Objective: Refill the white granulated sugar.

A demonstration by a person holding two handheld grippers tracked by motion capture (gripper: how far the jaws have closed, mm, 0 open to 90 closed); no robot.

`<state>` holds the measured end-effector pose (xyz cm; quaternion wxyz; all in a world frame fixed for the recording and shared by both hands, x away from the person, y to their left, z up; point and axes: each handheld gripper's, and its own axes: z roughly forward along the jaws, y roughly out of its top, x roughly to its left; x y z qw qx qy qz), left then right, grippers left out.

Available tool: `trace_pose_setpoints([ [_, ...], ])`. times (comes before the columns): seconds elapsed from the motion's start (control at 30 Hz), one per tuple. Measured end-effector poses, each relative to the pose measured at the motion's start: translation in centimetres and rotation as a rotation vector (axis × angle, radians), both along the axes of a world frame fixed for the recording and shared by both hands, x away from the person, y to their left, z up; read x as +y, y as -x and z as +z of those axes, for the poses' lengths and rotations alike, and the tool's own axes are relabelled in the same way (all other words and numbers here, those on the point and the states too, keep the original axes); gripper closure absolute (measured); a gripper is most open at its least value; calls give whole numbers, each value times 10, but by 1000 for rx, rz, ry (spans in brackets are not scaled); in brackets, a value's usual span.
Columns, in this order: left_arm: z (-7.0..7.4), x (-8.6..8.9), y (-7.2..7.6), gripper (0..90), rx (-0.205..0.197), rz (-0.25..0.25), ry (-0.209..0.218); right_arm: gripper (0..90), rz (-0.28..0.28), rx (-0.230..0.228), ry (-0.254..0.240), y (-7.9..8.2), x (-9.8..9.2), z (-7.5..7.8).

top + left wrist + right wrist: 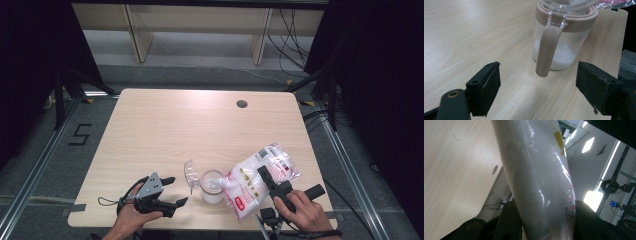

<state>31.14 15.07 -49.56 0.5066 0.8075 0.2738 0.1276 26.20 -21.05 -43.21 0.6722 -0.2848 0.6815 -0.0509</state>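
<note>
Nearest you, at the near edge of the table (150,130), your left gripper (172,191) rests with its jaws spread wide and nothing between them — it sits just left of the jar (212,187), aimed at it. From the left gripper view the jar (560,47) stands upright on the pale wood-grain top, a shallow layer of white grains at its bottom, its beige handle hanging toward you and its clear lid flipped up. Your right gripper (265,175) is clamped on the plastic bag (255,182), which is tilted with its lower end at the jar's mouth. Far beyond the jar, a round cable hole (242,104) marks the back of the tabletop. Past that lie grey floor, pale wooden panels and loose cables — dark curtains flank both sides.
</note>
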Motion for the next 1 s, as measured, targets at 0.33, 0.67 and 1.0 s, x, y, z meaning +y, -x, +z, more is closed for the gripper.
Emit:
trace_pose_setpoints([
  [0.33,0,0,0,194,0,0,2,725,-2,0,0,0,1,0],
  [0.67,0,0,0,194,1,0,0,725,-7,3,-7,1,0,0],
  [1.0,0,0,0,195,-3,6,-4,725,1,-3,0,1,0,0],
])
